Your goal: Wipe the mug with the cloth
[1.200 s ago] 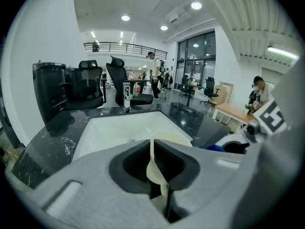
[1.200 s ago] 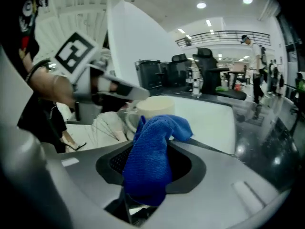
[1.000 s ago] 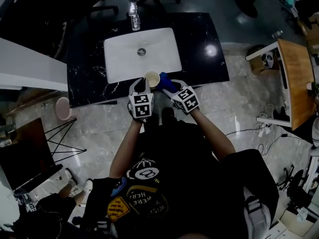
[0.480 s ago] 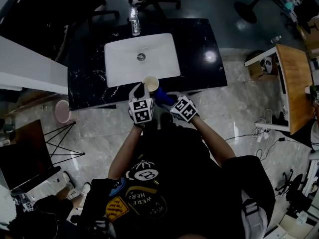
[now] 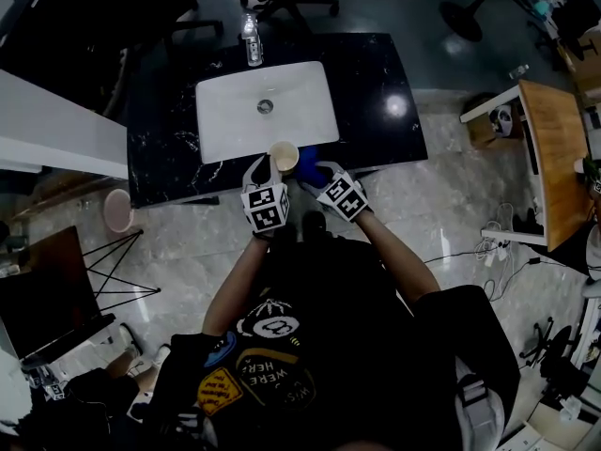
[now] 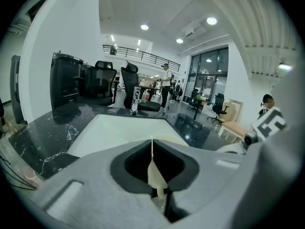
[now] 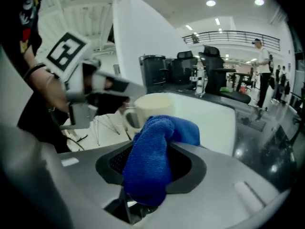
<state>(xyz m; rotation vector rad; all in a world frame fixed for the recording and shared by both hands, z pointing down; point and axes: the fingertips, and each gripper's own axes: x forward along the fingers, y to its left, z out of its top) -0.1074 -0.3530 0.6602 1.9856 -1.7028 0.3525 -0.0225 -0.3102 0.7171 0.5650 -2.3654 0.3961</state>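
Observation:
In the head view a cream mug (image 5: pixel 284 155) hangs over the front edge of the white sink (image 5: pixel 235 120). My left gripper (image 5: pixel 267 169) is shut on its handle; in the left gripper view only a cream strip of the mug (image 6: pixel 156 175) shows between the closed jaws. My right gripper (image 5: pixel 319 175) is shut on a blue cloth (image 5: pixel 308 164), which lies against the mug's right side. In the right gripper view the cloth (image 7: pixel 152 161) bulges from the jaws and its top touches the mug (image 7: pixel 152 109). The left gripper (image 7: pixel 95 92) holds the mug from the far side.
The sink sits in a black marble counter (image 5: pixel 376 92) with a faucet (image 5: pixel 251 40) at the back. A wooden table (image 5: pixel 554 148) stands to the right, with cables (image 5: pixel 498 242) on the floor. Black office chairs (image 6: pixel 102 85) stand behind the counter.
The right gripper with the cloth drew back toward the person, then slid forward again along the mug's right side. The left gripper has kept the mug almost still.

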